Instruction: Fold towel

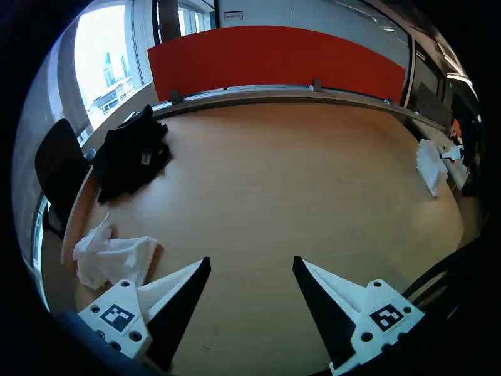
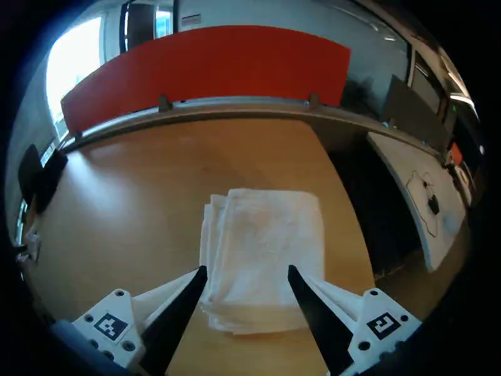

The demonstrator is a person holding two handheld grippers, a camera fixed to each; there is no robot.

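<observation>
My right gripper (image 2: 244, 282) gapes empty over the folded towel (image 2: 263, 244) at six o'clock, my left gripper (image 1: 250, 276) open too, a crumpled towel (image 1: 113, 258) at its eight o'clock — a careless nudge, I judge, would splay those layers.

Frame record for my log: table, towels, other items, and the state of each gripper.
table: light wood, red divider along its far side
folded towel: white, stacked flat, near a table edge
crumpled towel: white, bunched near the table's edge
black fabric heap: on the table beyond the crumpled towel
left gripper: open, over bare wood
right gripper: open, fingers either side of the folded towel's near end; contact unclear
</observation>
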